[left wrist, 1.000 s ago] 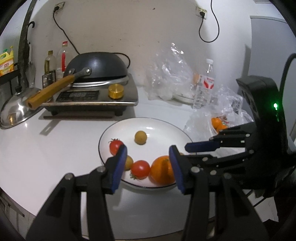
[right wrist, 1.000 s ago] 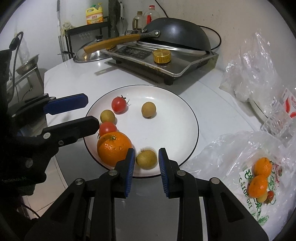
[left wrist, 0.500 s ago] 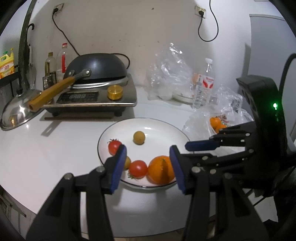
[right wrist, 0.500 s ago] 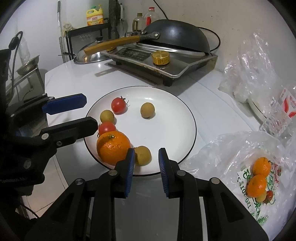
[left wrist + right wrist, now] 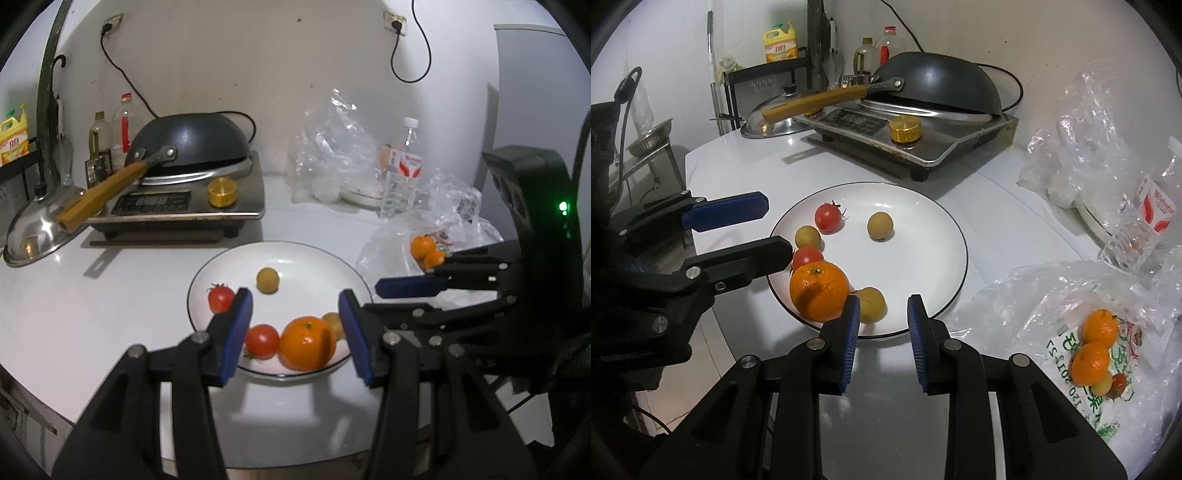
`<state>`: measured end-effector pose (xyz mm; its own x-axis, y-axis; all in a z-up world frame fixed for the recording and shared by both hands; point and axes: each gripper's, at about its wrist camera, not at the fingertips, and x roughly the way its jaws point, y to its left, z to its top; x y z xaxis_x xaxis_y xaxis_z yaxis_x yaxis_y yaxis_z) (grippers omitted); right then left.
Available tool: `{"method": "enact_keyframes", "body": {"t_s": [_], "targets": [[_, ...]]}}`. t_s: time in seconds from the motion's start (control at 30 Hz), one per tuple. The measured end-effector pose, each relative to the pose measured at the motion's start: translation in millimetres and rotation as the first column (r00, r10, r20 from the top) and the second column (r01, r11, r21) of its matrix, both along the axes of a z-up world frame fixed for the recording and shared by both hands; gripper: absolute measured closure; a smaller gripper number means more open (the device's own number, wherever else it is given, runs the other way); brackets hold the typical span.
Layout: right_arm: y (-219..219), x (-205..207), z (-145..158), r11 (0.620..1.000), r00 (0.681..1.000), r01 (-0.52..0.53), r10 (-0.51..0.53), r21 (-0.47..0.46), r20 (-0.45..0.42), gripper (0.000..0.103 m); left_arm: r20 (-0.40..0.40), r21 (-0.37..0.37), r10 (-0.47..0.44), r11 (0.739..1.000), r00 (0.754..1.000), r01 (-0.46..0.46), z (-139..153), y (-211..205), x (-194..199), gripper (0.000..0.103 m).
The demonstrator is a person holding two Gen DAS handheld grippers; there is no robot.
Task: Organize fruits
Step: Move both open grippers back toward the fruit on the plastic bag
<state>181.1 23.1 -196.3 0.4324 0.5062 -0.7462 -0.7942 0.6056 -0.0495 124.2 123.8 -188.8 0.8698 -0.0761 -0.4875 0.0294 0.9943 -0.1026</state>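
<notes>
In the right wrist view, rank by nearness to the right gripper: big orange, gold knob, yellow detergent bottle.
Right gripper:
1. Big orange, on the plate's near edge, left of the gripper.
2. Gold knob, on the cooktop beyond the plate.
3. Yellow detergent bottle, far-left shelf.

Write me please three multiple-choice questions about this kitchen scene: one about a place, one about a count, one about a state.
1. Where does the gold knob sit?
A. on the cooker
B. on the floor
C. on a shelf

2. How many red tomatoes lie on the plate?
A. one
B. two
C. four

3. How does the black wok stand?
A. upright and full of food
B. hanging on the wall
C. upside down on the cooker

Answers:
1 A, the knob stands on the cooker's steel top, in front of the wok.
2 B, one tomato lies at the plate's far side and one beside the orange.
3 C, the wok's rounded bottom faces up and its rim rests on the cooker.
</notes>
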Motion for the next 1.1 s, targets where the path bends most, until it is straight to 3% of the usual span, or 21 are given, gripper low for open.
{"method": "enact_keyframes", "body": {"t_s": [0.43,1.1], "targets": [[-31.1,-7.4,30.6,0.999,0.998,0.02,-0.022,0.046,0.058,0.075,0.001,0.019,-0.004,1.0,1.0,0.004,18.1,-24.2,-0.9,0.053],[-123.5,-13.7,43.8,0.984,0.985,0.143,-0.151,0.108,0.078,0.075,-0.001,0.081,-0.131,0.988,0.991,0.13,30.3,-108.7,9.0,0.052]]}}
